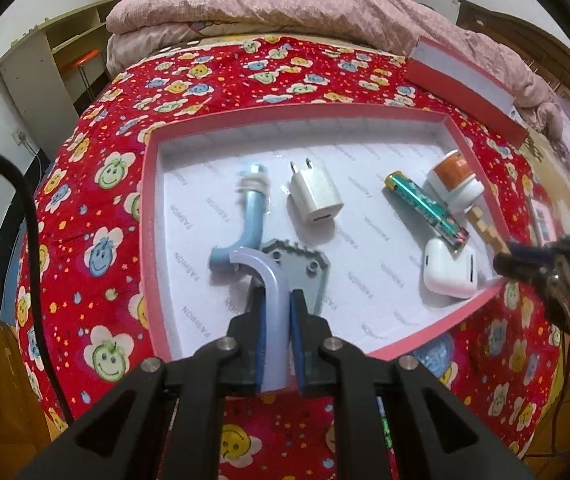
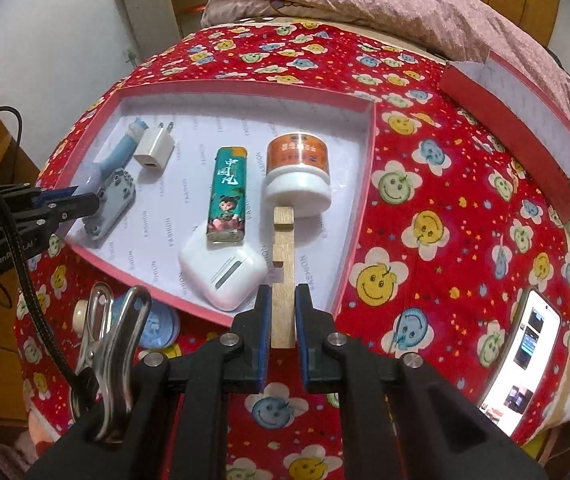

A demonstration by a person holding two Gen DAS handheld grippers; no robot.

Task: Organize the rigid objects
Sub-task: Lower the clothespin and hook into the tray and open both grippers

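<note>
The left gripper [image 1: 276, 300] is clenched on a pale curved tube [image 1: 267, 292] over the pink tray [image 1: 149, 208], above a grey plate [image 1: 305, 268]. The right gripper [image 2: 283, 312] grasps a wooden stick [image 2: 283, 264] whose tip touches the orange-labelled jar [image 2: 298, 174]. Lower centre, the earbud case [image 2: 223, 272] carries a green lighter [image 2: 229, 200]; the white charger [image 2: 155, 148] lies upper left.

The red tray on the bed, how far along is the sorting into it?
Mostly done: the charger plug, lighter, cream jar, earbud case, blue pipe and grey plate lie in the red tray. In hand: the left gripper clamps a pale curved tube and the right gripper a wooden piece, both over the tray. Left: a metal clip and a blue round item outside it.
</note>
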